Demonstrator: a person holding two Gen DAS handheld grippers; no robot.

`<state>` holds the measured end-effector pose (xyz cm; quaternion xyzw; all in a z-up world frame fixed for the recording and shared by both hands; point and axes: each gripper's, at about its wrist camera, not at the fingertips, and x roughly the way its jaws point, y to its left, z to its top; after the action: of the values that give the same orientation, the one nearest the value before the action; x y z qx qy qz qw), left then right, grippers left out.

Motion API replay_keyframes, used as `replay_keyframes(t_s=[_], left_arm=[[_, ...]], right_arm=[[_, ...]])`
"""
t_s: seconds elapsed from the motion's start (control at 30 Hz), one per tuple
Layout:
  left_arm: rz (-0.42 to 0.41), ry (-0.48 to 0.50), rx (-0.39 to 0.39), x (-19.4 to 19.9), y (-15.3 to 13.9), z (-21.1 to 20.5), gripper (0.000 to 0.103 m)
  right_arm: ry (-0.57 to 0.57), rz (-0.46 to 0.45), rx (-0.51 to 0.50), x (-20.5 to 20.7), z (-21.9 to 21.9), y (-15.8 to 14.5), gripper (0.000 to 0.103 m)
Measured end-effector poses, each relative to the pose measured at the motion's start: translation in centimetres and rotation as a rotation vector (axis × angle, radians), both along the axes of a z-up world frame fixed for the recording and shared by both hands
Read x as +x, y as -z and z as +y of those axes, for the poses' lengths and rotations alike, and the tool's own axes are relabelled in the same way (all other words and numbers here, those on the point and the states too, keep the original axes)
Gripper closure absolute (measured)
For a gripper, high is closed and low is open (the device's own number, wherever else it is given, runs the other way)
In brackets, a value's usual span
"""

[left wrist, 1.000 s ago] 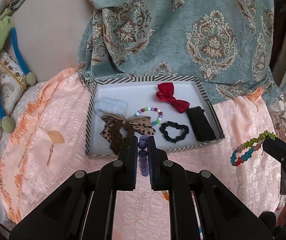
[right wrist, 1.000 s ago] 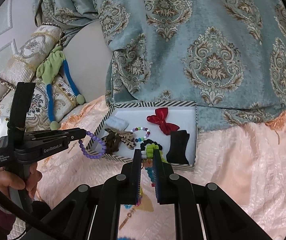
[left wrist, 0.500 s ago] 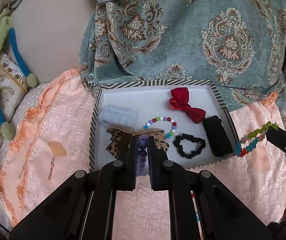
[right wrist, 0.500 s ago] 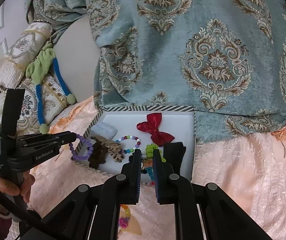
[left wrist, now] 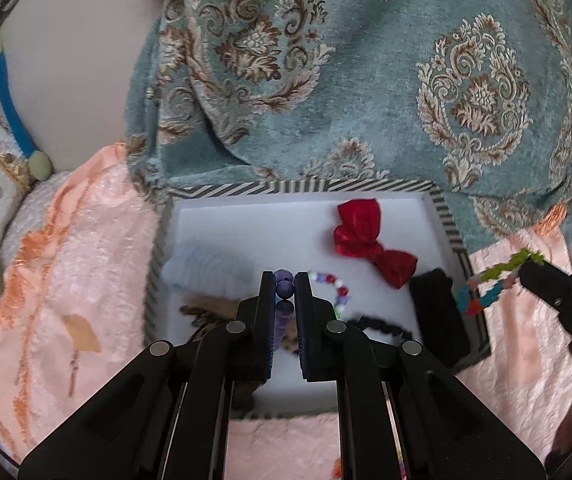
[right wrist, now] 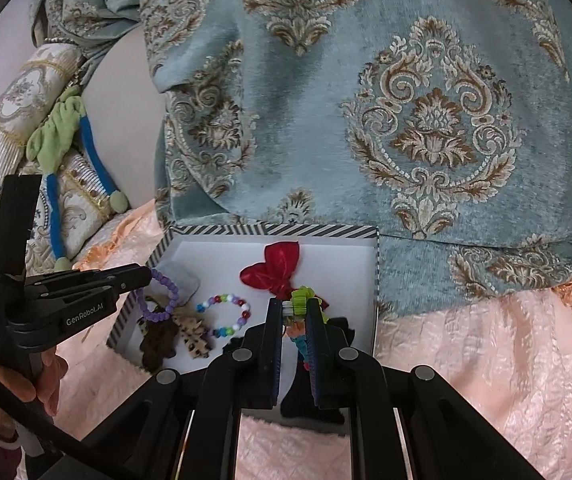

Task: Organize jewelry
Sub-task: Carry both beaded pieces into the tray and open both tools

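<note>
A white tray with a striped rim point(left wrist: 306, 187) point(right wrist: 270, 230) lies on the pink cover. It holds a red bow point(left wrist: 370, 240) point(right wrist: 276, 266), a multicolour bead bracelet point(right wrist: 226, 316), a leopard bow point(right wrist: 192, 336), a black scrunchie point(left wrist: 382, 326), a black piece point(left wrist: 438, 320) and a pale blue scrunchie point(left wrist: 206, 270). My left gripper point(left wrist: 285, 280) point(right wrist: 146, 278) is shut on a purple bead bracelet point(left wrist: 284, 292) point(right wrist: 162, 296) above the tray's left part. My right gripper point(right wrist: 296, 306) point(left wrist: 524, 270) is shut on a colourful chunky bracelet point(right wrist: 298, 316) point(left wrist: 494, 284) over the tray's right edge.
A teal patterned blanket point(right wrist: 366, 100) hangs behind the tray. Ornate cushions and a green and blue soft toy point(right wrist: 62, 144) lie at the left. The pink cover point(right wrist: 486, 360) extends on both sides of the tray. A tan tag point(left wrist: 80, 334) lies on it at the left.
Both grippers have moved forward with their bracelets, from short of the tray to over it. Both have stayed shut.
</note>
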<state>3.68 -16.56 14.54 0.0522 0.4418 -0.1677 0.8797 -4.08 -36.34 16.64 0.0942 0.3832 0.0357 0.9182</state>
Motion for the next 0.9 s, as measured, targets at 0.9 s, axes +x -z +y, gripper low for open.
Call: replay_keyframes(t_s=[0.9], left_arm=[[0.042,-0.121,0.082,7.7,7.2,0.3,0.093]], right_arm=[[0.058,0.135,-0.047,12.0,-3.3,8.8,0.083]])
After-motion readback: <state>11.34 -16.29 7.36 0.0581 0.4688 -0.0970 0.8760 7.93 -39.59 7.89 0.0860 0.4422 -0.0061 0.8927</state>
